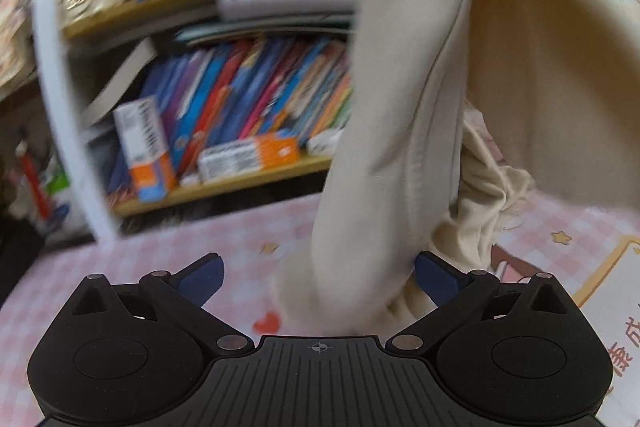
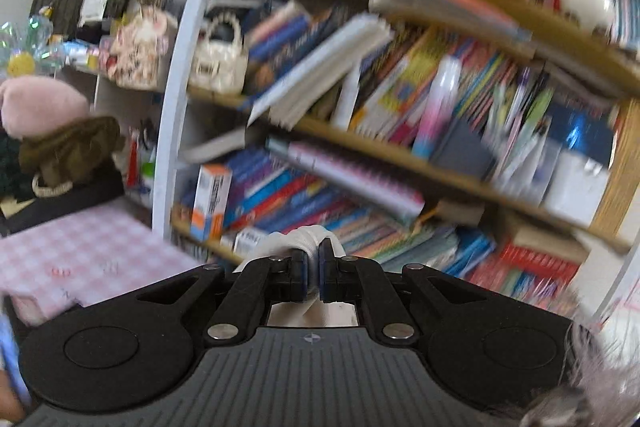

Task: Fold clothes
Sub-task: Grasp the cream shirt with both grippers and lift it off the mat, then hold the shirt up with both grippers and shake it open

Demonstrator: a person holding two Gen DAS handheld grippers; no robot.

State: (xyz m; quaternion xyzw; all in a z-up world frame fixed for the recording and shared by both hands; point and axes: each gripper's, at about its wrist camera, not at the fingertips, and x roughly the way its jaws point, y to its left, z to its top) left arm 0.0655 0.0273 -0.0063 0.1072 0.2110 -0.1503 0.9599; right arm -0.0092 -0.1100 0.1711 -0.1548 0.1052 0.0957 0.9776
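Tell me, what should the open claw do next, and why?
Probably close the left gripper on the cream garment. Its jaws stand wide open with the cloth hanging between them, while the right gripper already pinches a bunch of it.

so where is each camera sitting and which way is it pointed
Left wrist: sits behind the open left gripper, facing the hanging cream fabric garment over a pink checked bedsheet.
Right wrist: sits behind the right gripper, shut on bunched cream cloth, facing upward-tilted shelves.
No hands show. Both share the wooden bookshelf of colourful books.
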